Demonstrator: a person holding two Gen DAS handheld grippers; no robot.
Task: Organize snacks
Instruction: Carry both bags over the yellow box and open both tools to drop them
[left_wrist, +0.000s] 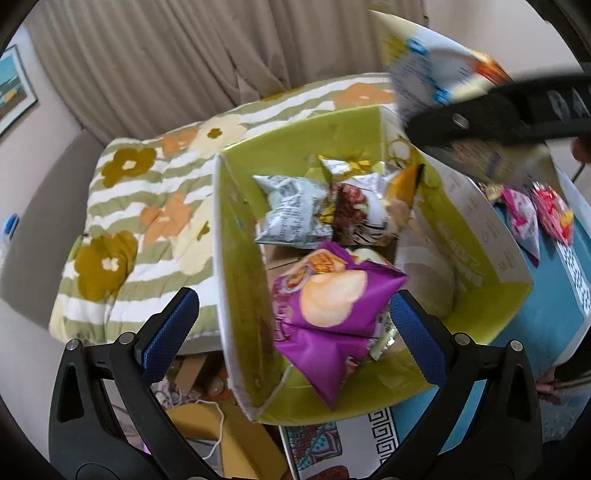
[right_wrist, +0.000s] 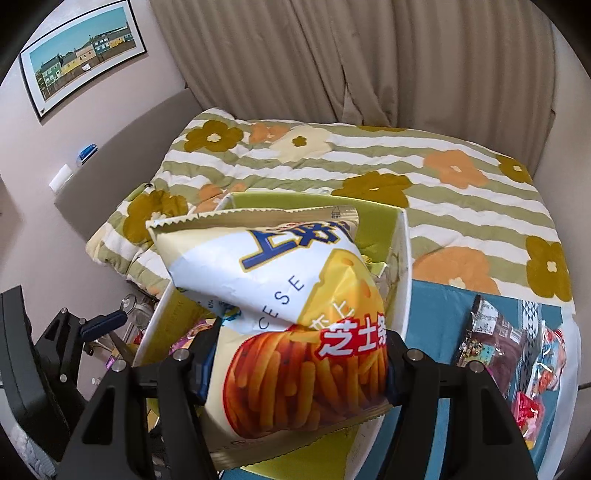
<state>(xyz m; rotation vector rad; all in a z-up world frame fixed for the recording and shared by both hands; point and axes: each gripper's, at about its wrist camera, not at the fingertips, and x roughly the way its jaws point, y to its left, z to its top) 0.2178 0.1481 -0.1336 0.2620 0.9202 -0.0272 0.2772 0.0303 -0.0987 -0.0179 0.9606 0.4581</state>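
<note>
A floral quilt (right_wrist: 369, 177) covers the bed behind a blue tablecloth (right_wrist: 436, 306), on which a lime-green carton (left_wrist: 295, 155) stands open-topped. The right gripper (right_wrist: 295, 354) is held level above the carton's near edge, its fingers closed against both sides of a large cheese-stick bag (right_wrist: 280, 295), which juts forward over the box; from the left wrist camera that same bag (left_wrist: 417, 66) and the black finger (left_wrist: 480, 118) gripping it appear only as a motion-blurred smear at upper right. The left gripper (left_wrist: 291, 325) tilts down over the carton's near corner, its blue-padded fingers spread wide and holding nothing. Between and beyond them, inside the carton, lies a purple chip bag (left_wrist: 332, 314), with a silver packet (left_wrist: 291, 210) and a dark red packet (left_wrist: 351, 210) farther in; an orange wrapper (left_wrist: 402, 184) is partly hidden at the far wall. Loose snacks (right_wrist: 491, 343) wait on the cloth to the right, the outermost cut off by the lens rim, their labels unreadable.
</note>
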